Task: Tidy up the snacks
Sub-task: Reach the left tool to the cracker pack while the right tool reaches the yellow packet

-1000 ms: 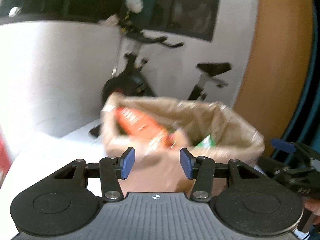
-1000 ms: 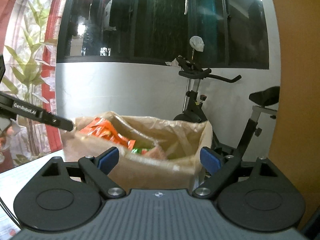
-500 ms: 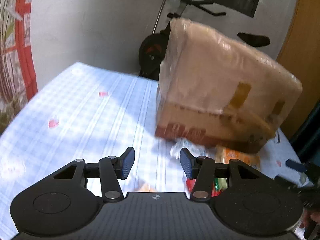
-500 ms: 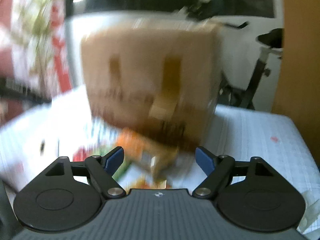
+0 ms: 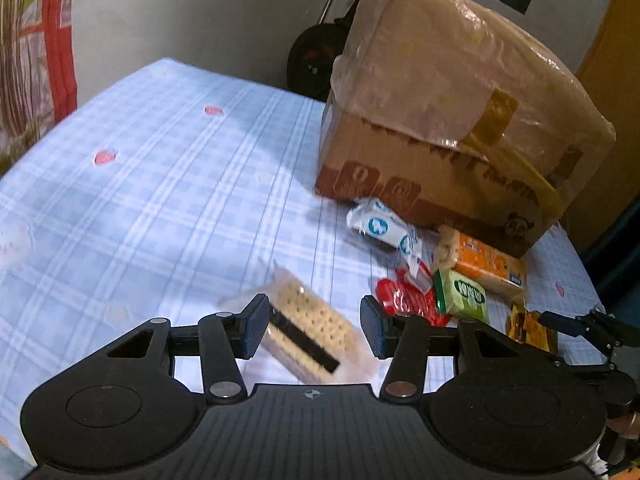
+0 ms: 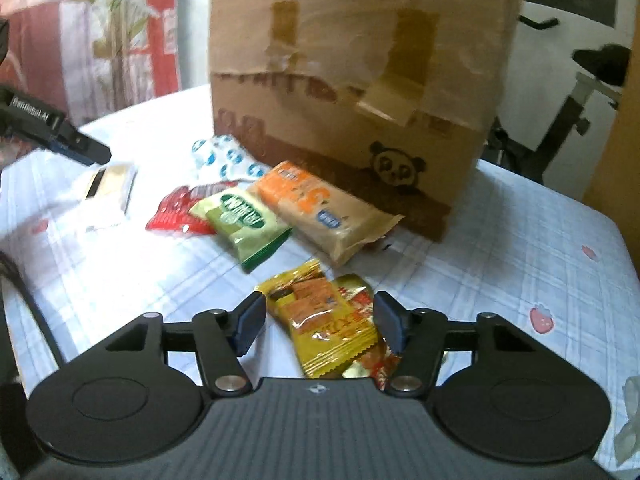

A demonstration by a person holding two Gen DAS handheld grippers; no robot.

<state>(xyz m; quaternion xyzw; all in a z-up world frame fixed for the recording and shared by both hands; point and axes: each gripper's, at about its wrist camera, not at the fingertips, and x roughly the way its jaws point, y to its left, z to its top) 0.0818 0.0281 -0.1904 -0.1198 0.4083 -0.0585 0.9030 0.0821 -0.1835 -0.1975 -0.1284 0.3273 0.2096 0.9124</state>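
Between the open left tongs [image 5: 311, 330], the cracker pack [image 5: 308, 332] looks light, brittle; grip its long sides. Right tongs [image 6: 319, 322] open.

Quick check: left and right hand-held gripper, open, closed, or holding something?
Left hand-held gripper: open, over the cracker pack.
Right hand-held gripper: open, over the yellow packet.

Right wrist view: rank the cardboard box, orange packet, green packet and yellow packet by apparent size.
1. cardboard box
2. orange packet
3. yellow packet and green packet: look similar; the yellow one sits nearer the camera, so unranked.
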